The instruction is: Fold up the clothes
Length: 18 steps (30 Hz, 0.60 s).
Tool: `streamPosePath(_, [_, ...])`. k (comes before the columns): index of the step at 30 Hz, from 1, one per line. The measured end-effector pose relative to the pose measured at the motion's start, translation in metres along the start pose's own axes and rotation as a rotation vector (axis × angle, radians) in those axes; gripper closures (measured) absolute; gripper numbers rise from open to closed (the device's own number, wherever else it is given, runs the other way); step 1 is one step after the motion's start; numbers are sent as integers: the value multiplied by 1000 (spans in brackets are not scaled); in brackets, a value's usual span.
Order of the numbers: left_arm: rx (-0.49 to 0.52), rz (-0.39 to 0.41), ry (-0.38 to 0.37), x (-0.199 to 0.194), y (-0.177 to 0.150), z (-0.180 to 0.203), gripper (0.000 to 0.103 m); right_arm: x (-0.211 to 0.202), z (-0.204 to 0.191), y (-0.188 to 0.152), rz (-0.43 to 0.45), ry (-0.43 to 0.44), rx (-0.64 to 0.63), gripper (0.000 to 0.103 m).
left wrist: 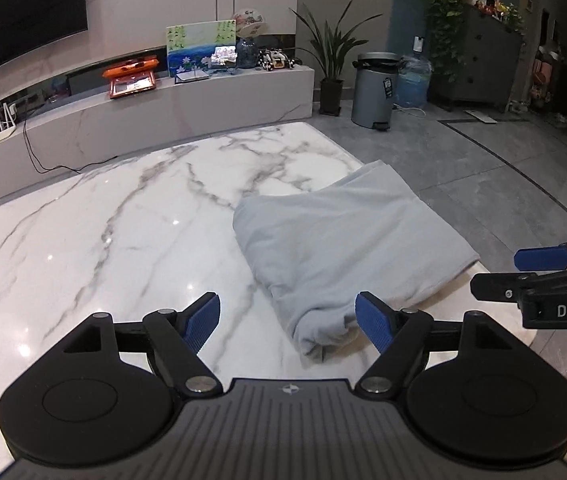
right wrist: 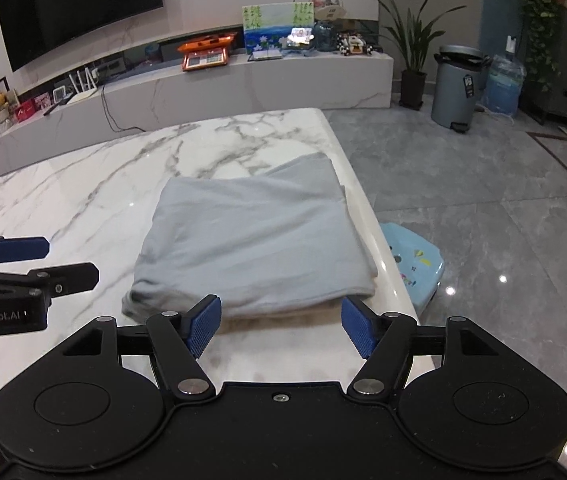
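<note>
Cloth is the whole matter: a pale grey garment [right wrist: 255, 240] lies folded into a rough rectangle on the marble table [left wrist: 95, 232], at the table's right side with its far corner reaching the edge above the grey floor. It looks soft, thin and light, a knit that would sag and slide open if lifted by one layer only, and the polished stone under it probably lets it slip when pushed. The near end is the untidy part, a bunched roll of loose layers [left wrist: 323, 336], while the top face is smooth with shallow creases. For a further fold or for carrying it off, I judge the best hold is at the two near corners, pinching through all the layers at once, one tool per corner. The left gripper [left wrist: 288, 322] has its blue pads spread apart with nothing between them, hanging over the bunched near end without touching it. The right gripper [right wrist: 279, 322] likewise stands with jaws apart and empty, just short of the garment's near edge. As for containers, a lidded grey bin [right wrist: 457, 86] stands on the floor well apart from the table, its contents hidden, with a water jug [right wrist: 503, 84] just beside it; whether that holds water I cannot tell.
</note>
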<state>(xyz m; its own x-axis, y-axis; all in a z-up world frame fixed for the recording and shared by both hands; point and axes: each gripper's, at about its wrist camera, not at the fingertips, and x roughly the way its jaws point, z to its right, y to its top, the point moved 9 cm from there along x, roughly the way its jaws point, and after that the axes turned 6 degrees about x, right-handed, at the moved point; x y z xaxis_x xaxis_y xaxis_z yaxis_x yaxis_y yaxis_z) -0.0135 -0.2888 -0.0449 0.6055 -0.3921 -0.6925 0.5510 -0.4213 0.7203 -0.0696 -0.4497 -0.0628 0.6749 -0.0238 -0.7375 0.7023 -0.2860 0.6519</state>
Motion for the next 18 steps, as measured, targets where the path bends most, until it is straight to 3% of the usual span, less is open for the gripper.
streamPosePath(18, [54,-47,47,-10,-14,0,29,-10,-19,-7,4,-3,-44,38])
